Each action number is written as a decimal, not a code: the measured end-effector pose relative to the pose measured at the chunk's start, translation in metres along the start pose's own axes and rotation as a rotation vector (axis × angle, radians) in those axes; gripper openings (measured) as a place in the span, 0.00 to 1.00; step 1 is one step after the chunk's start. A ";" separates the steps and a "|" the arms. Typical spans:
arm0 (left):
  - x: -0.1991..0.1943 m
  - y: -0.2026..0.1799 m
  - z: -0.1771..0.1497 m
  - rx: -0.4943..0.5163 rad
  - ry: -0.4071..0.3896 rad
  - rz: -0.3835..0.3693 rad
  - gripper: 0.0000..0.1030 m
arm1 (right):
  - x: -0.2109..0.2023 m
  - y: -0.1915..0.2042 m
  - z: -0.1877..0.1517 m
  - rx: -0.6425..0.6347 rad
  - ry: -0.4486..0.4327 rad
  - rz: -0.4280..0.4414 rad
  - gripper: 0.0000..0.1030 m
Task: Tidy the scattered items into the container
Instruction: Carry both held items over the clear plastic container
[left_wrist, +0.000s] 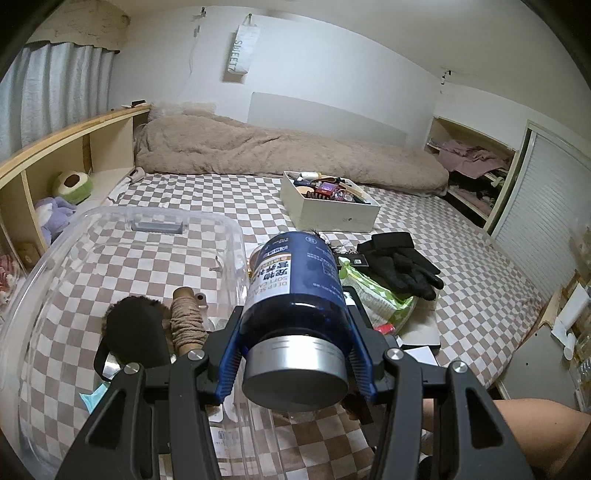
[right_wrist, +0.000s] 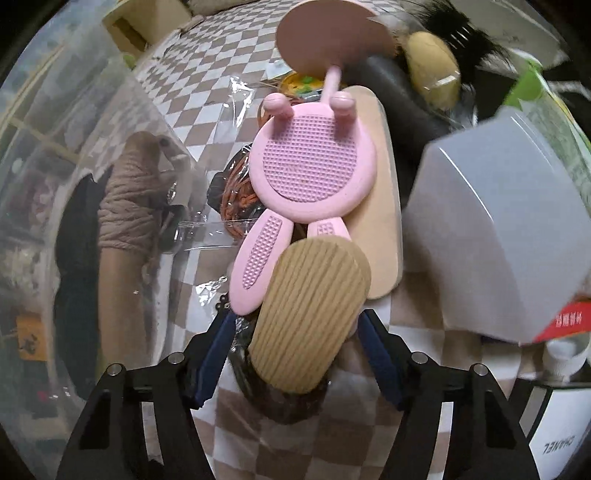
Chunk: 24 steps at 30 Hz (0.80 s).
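Note:
My left gripper (left_wrist: 295, 354) is shut on a dark blue bottle (left_wrist: 295, 288) with a silver cap, held above the right rim of the clear plastic container (left_wrist: 147, 229). Inside the container lie a twine spool (left_wrist: 186, 321) and a black furry item (left_wrist: 136, 332). My right gripper (right_wrist: 295, 354) is open, its blue pads on either side of a ridged wooden brush (right_wrist: 306, 317), not visibly pressing it. A pink rabbit-shaped pad (right_wrist: 306, 158) lies just ahead, over a flat wooden piece (right_wrist: 380, 221).
Black gloves (left_wrist: 402, 266), a green-white packet (left_wrist: 376, 295) and a white box of small items (left_wrist: 328, 203) lie on the checkered bed. A grey-white box (right_wrist: 498, 236) looms at the right of the right wrist view. The container wall (right_wrist: 92, 184) stands left.

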<state>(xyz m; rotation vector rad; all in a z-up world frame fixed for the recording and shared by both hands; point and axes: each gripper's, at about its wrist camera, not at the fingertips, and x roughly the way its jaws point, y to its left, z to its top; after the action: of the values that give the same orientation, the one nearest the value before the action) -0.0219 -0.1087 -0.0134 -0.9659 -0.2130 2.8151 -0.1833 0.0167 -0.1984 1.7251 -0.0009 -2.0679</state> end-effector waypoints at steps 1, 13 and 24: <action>0.000 0.000 -0.001 0.000 0.001 0.000 0.50 | 0.001 0.001 0.000 -0.009 0.002 -0.015 0.59; -0.002 0.004 -0.004 -0.016 0.003 0.017 0.50 | -0.041 0.000 -0.004 -0.102 -0.057 -0.019 0.50; -0.009 0.014 -0.003 -0.034 -0.017 0.053 0.50 | -0.132 -0.008 -0.009 -0.067 -0.216 0.118 0.50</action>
<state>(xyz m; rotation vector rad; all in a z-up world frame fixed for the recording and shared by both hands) -0.0151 -0.1239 -0.0130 -0.9688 -0.2418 2.8774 -0.1611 0.0708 -0.0788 1.4203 -0.0968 -2.1305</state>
